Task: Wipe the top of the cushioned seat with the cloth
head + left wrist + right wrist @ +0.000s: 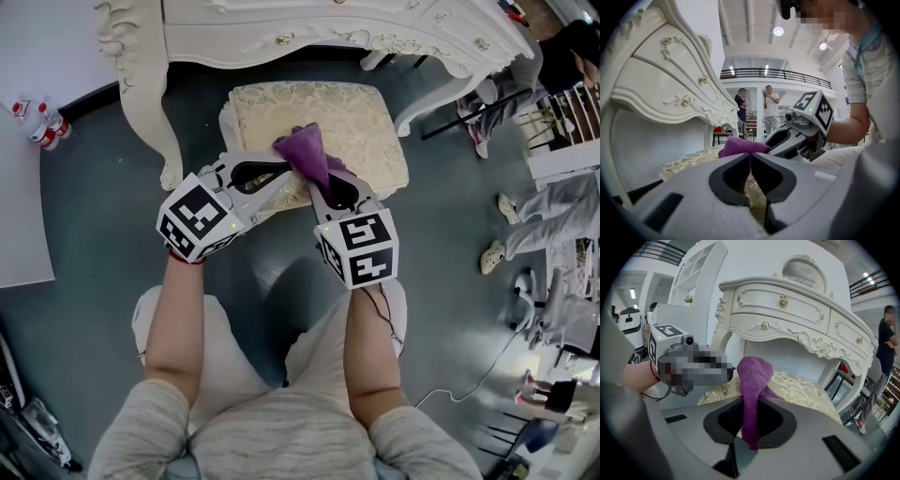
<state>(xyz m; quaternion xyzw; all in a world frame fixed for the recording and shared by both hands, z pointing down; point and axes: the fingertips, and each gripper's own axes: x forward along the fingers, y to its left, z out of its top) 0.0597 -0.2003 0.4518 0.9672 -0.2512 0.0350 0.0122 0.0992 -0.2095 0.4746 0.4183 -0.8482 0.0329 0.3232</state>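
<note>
Left claw [279, 169] points 2 o'clock, right claw [319, 186] 11 o'clock; both sets of jaws pinch cloth [305, 148]. Forearms [178, 309] extended toward 12.

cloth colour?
Purple. The cloth shows best in the right gripper view.

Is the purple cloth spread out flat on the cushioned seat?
No, the cloth is bunched into a peak over the seat, pinched between the jaws of the right gripper and the left gripper.
</note>
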